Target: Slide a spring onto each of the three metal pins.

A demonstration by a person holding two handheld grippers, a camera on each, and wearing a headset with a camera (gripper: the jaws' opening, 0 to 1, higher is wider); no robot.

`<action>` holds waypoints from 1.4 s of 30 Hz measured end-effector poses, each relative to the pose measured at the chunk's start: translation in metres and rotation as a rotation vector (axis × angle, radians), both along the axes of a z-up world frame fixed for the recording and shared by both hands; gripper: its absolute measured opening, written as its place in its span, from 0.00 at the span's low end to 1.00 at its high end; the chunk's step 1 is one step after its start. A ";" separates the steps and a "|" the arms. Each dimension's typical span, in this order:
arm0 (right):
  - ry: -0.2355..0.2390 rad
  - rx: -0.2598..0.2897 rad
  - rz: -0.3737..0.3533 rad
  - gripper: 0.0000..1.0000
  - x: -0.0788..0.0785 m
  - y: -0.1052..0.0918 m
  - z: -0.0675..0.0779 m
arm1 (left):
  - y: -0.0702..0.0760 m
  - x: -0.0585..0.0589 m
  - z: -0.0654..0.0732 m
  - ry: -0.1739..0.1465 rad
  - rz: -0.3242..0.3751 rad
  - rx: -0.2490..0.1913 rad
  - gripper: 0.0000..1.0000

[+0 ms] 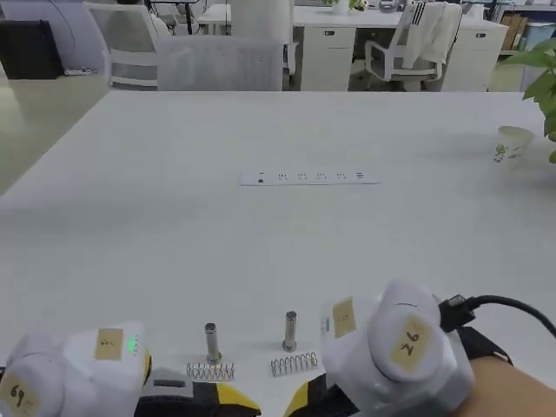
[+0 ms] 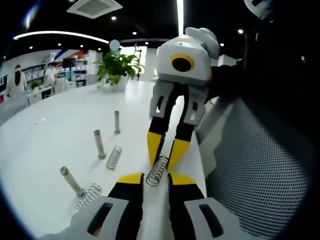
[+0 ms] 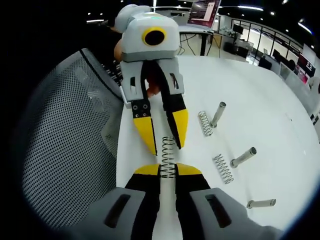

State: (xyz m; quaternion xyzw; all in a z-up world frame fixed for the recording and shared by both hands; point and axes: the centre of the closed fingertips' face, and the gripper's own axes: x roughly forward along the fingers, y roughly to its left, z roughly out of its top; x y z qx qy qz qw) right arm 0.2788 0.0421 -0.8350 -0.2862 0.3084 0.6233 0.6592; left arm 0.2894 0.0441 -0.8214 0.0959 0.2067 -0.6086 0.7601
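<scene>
1. Left gripper (image 2: 156, 178): low at the left of the head view, at the near edge of the white workbench (image 1: 278, 252). Its jaws stand parted, wider than the spring end that lies between them, and no squeeze on it is visible.

2. First pin (image 1: 211, 343): upright and bare. A loose spring (image 1: 209, 372) lies flat on the bench just in front of its base.

3. Held spring (image 2: 156, 171): spans the gap between the two grippers, which face each other tip to tip at the near bench edge. One end sits between each pair of tips.

4. Second pin (image 1: 290, 331): upright and bare, near the first. Another spring (image 1: 294, 363) lies flat just in front of it.

5. Power strip (image 1: 308, 178): flat on the bench, well beyond the pins.

6. Third pin (image 2: 117, 122): upright and bare, the farthest of the row in the left gripper view.

7. Right gripper (image 3: 167, 170): low at the right of the head view, with a black cable (image 1: 504, 304) leading off it. Its jaws are closed onto the held spring's near end.

8. Paper cup (image 1: 512, 143): upright at the far right of the bench
</scene>
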 end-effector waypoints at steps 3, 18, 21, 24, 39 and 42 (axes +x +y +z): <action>-0.024 -0.001 0.031 0.08 -0.001 0.000 0.000 | -0.001 -0.003 -0.002 -0.003 -0.013 0.005 0.07; -0.021 0.008 0.038 0.08 0.000 -0.001 0.001 | -0.002 -0.005 0.002 -0.027 -0.036 -0.008 0.02; -0.009 0.005 0.036 0.08 -0.001 -0.001 -0.002 | -0.002 -0.007 0.001 -0.021 -0.043 -0.006 0.02; 0.014 0.002 0.028 0.09 -0.003 -0.002 -0.004 | -0.003 -0.008 0.001 -0.015 -0.052 -0.011 0.02; 0.007 0.000 -0.011 0.08 0.004 -0.007 -0.002 | -0.003 -0.003 0.010 -0.004 -0.022 -0.066 0.02; 0.021 0.038 -0.028 0.08 0.006 -0.005 0.005 | -0.002 -0.001 0.009 -0.005 -0.014 -0.061 0.02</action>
